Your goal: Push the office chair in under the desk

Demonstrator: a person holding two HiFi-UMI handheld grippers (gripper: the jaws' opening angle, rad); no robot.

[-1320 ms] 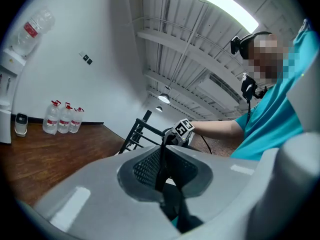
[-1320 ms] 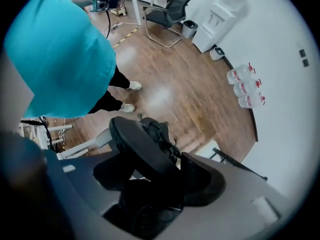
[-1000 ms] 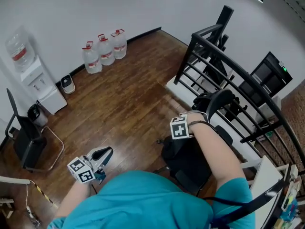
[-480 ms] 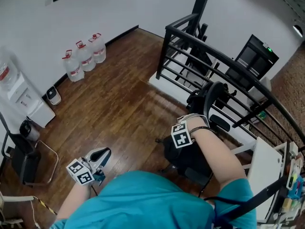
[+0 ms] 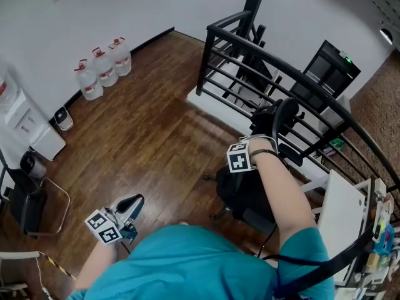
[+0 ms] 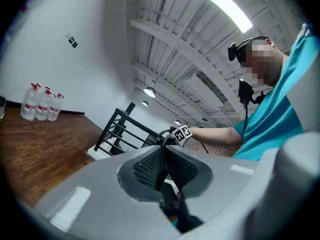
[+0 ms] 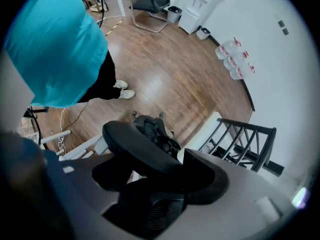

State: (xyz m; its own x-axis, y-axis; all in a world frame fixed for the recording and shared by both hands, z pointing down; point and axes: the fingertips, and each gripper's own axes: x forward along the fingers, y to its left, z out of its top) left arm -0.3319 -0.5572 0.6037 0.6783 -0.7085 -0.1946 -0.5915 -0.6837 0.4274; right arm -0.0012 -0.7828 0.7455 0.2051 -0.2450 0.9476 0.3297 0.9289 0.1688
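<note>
the castored office chair [image 5: 247, 195] is judged heavy yet free-rolling. its headrest [image 7: 145, 146] is straddled, unclamped, by the right gripper [image 5: 270, 129], whose fingers have just been opened wider. the left gripper [image 5: 132, 202] is clenched on nothing.

Head view downward, right claw view shares chair [image 5: 236, 195]

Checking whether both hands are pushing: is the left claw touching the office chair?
No, in the head view the left claw is closed over the wooden floor, well apart from the office chair.
</note>
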